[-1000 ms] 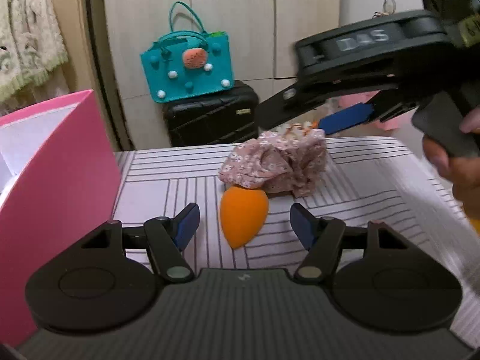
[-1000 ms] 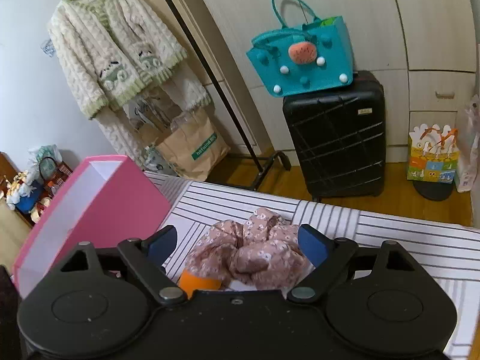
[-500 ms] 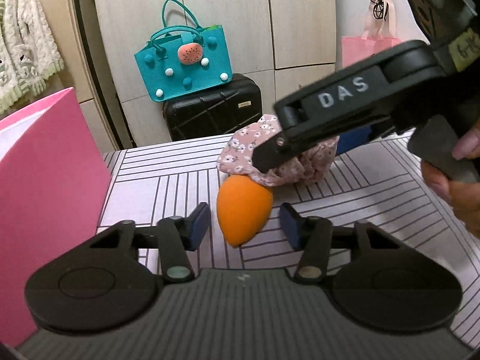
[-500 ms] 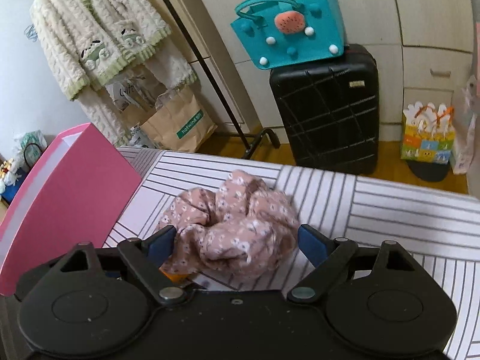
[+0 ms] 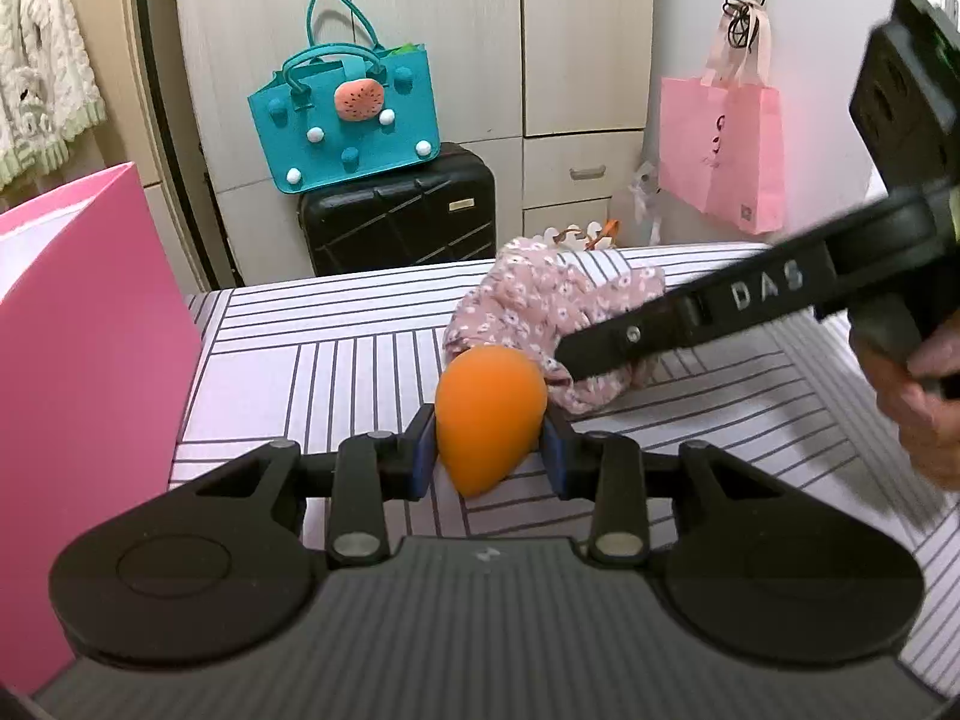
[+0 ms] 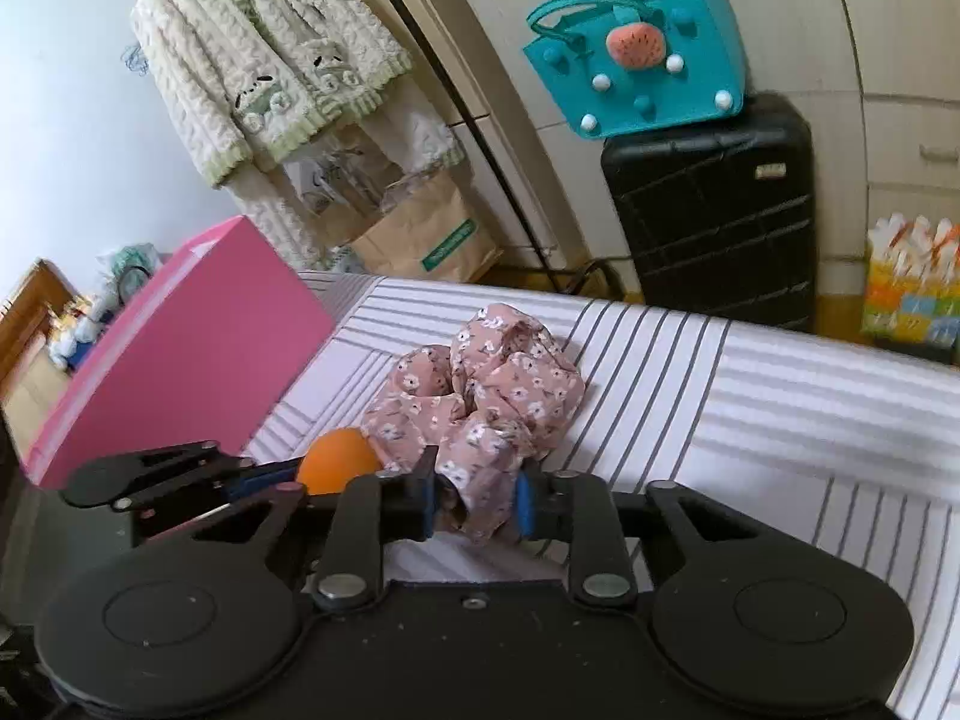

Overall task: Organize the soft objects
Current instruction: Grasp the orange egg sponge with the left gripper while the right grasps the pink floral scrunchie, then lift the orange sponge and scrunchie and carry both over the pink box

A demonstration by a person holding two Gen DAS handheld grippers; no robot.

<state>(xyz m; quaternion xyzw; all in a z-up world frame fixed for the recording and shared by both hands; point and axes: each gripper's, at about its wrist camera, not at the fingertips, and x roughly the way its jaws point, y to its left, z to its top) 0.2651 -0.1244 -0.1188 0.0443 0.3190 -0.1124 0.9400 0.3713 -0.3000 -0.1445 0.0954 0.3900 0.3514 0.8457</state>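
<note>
An orange teardrop sponge (image 5: 489, 414) lies on the striped table, and my left gripper (image 5: 489, 459) is shut on it, blue pads pressed on both sides. Behind it lies a pink floral scrunchie (image 5: 558, 312). In the right wrist view my right gripper (image 6: 477, 504) is shut on the near edge of the scrunchie (image 6: 486, 384); the sponge (image 6: 339, 459) and the left gripper (image 6: 180, 474) show at its left. The right gripper's arm (image 5: 750, 306) crosses the left wrist view from the right.
An open pink box (image 5: 84, 360) stands at the table's left edge and also shows in the right wrist view (image 6: 192, 342). Beyond the table stand a black suitcase (image 5: 399, 210) with a teal bag (image 5: 345, 120) on top, and a pink bag (image 5: 723, 150).
Both grippers closed from open: the left onto the orange sponge, the right onto the scrunchie after moving forward and down to it.
</note>
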